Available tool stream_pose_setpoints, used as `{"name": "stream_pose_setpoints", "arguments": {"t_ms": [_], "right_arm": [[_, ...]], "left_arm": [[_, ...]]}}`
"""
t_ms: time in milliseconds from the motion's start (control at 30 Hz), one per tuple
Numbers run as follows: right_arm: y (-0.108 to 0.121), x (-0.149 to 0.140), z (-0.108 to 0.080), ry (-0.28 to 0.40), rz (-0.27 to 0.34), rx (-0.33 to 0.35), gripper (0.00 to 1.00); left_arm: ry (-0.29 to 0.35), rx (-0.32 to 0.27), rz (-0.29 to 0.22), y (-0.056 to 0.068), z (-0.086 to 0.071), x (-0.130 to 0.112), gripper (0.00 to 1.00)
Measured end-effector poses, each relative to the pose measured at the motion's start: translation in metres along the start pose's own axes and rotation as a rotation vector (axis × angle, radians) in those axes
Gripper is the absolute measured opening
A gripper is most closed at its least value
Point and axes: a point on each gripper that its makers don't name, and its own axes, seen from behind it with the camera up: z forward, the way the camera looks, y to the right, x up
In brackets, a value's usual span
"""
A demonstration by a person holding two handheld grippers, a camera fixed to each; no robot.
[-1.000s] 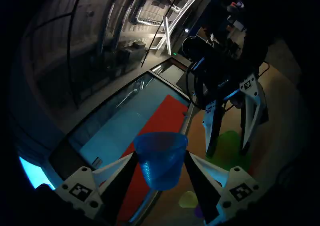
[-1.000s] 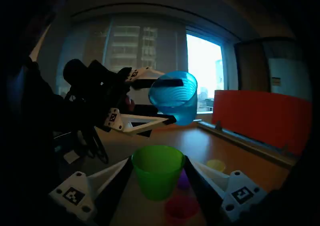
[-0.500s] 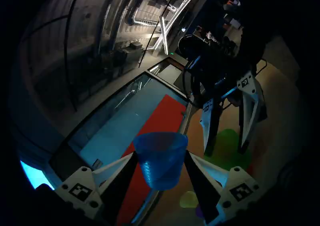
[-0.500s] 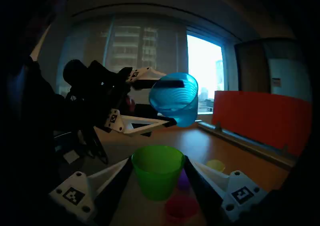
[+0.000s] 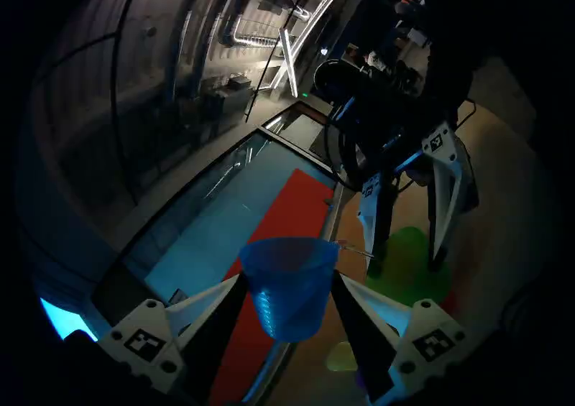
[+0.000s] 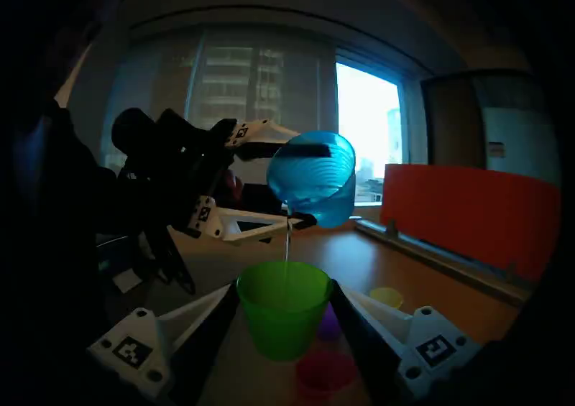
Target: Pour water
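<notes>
Water (image 6: 287,246) falls in a thin thread from the tipped blue cup (image 6: 313,180), pinched in the left tongs (image 5: 287,280); directly beneath its lip, the right tongs (image 6: 284,287) pinch the green cup (image 6: 284,309) upright.

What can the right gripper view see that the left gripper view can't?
Right gripper view: tall buildings through the window, and the ringed inside of the tilted blue cup. Left gripper view: long strip lights and a silver pipe. Both: the blue cup, the green cup below it, and the red panel.
</notes>
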Motion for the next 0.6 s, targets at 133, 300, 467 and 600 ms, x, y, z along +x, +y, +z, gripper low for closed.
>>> {"name": "stream_pose_setpoints", "arguments": {"t_ms": [133, 300, 467, 600], "right_arm": [[-0.0006, 0.0013, 0.0002, 0.002, -0.002, -0.001, 0.92], [-0.0004, 0.0018, 0.0008, 0.003, -0.003, -0.004, 0.92], [0.0001, 0.0006, 0.0004, 0.003, -0.004, -0.006, 0.92], [0.0005, 0.0002, 0.0003, 0.001, -0.003, -0.006, 0.92]], "left_arm": [[-0.001, -0.001, 0.010, 0.0003, -0.0003, 0.0002, 0.82], [0.000, -0.003, 0.011, 0.0005, -0.0005, 0.0000, 0.82], [0.002, -0.004, 0.014, 0.0000, -0.0016, -0.0003, 0.82], [0.003, -0.006, 0.017, 0.0005, -0.0020, -0.0005, 0.82]]}}
